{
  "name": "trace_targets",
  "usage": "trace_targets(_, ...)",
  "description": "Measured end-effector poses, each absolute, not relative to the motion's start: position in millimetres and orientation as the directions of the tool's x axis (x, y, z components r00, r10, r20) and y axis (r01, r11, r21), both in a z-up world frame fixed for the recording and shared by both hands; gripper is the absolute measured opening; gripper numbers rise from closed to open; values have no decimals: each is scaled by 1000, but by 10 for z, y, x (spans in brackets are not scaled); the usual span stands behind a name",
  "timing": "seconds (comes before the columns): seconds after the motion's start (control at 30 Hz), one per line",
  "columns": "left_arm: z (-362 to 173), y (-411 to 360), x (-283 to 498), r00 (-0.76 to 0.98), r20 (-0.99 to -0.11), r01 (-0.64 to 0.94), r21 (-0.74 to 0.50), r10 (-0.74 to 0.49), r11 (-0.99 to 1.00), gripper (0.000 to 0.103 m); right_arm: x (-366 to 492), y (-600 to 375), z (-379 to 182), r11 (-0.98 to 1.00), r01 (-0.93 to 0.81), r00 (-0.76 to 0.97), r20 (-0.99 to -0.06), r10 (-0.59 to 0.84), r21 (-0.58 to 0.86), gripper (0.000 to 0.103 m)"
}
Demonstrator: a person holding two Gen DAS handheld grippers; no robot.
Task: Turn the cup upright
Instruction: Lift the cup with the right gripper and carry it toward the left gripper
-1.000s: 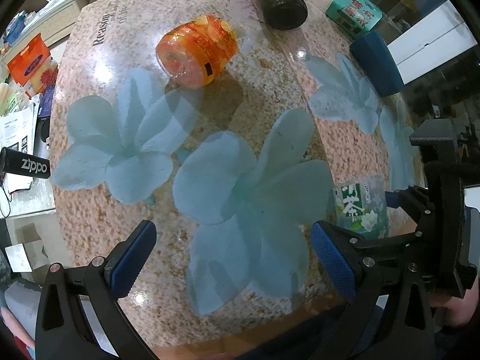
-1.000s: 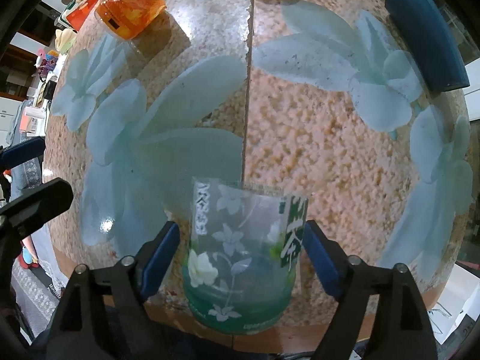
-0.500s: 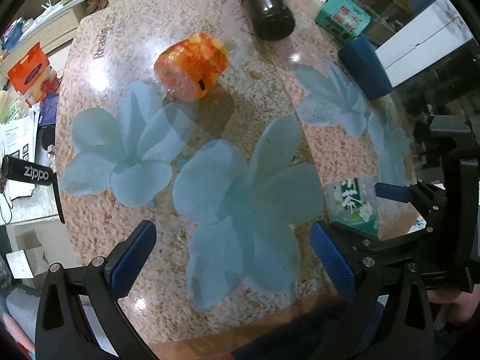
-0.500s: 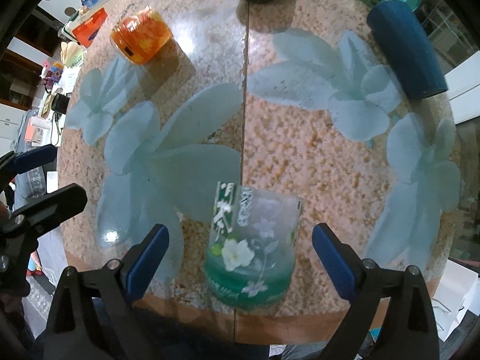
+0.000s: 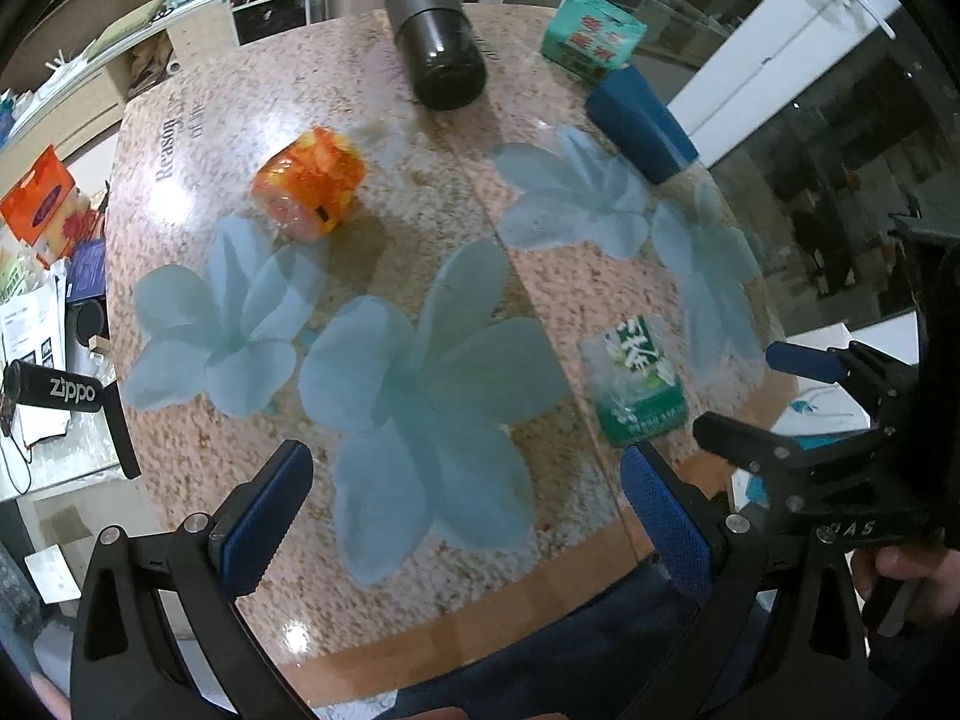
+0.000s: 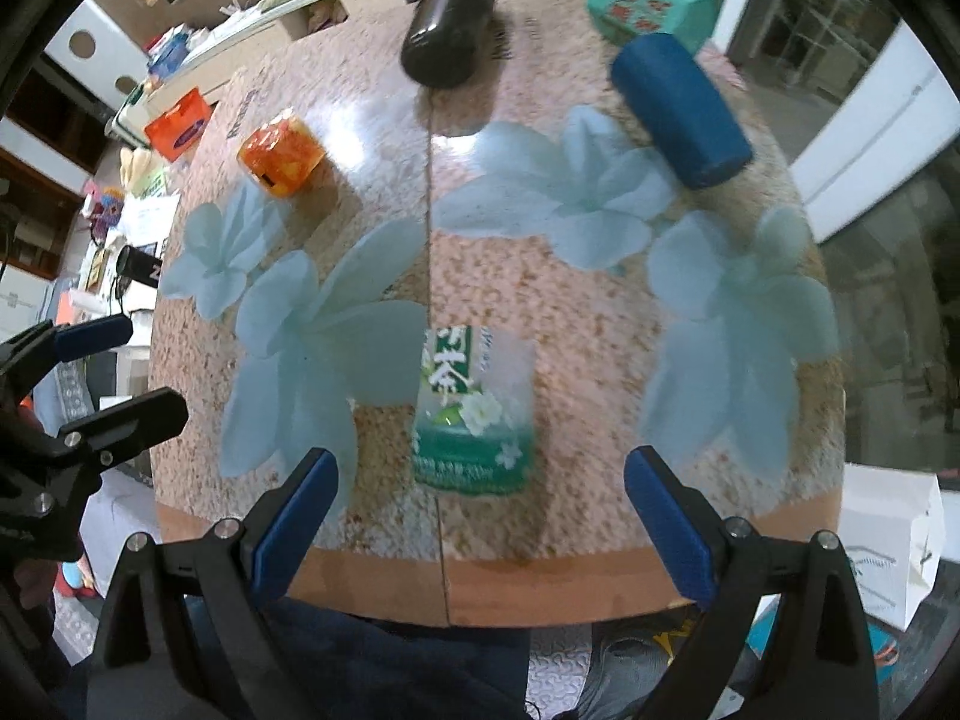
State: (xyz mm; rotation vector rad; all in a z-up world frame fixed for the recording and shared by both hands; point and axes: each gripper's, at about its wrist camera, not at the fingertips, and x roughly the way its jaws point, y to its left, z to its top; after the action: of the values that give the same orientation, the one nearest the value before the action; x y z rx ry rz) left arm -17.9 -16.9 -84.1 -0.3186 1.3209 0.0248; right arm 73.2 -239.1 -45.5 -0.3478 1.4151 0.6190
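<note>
A clear glass cup with green and white flower print (image 6: 474,411) stands upright near the front edge of the round flower-patterned table (image 6: 540,312). It also shows in the left wrist view (image 5: 636,381). My right gripper (image 6: 480,498) is open and empty, drawn back behind the cup with a gap to it. My left gripper (image 5: 465,510) is open and empty above the table's front edge, left of the cup. The right gripper shows in the left wrist view (image 5: 780,396).
An orange jar (image 5: 309,180) lies on its side at the back left. A dark cylinder (image 5: 441,57), a blue cup (image 5: 639,123) on its side and a teal box (image 5: 594,36) are at the back. Cluttered shelves and a Zippo stand (image 5: 57,387) are left of the table.
My right gripper has opened wide, let go of the cup and drawn back and up. The cup stays standing. My left gripper has also risen and drawn back.
</note>
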Motion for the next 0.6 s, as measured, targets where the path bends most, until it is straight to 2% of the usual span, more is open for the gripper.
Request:
trace_targets(0.37, -708, -498, -48, 232, -949, -172, -254, -211, 952, 103, 812, -2649, -261, 819, -554, 55, -974, 219, 153, 97)
trace_targets(0.6, -685, -770, 223, 204, -951, -218, -277, -233, 936, 103, 1009, -2814, -126, 801, -578, 63, -969, 237, 158, 97)
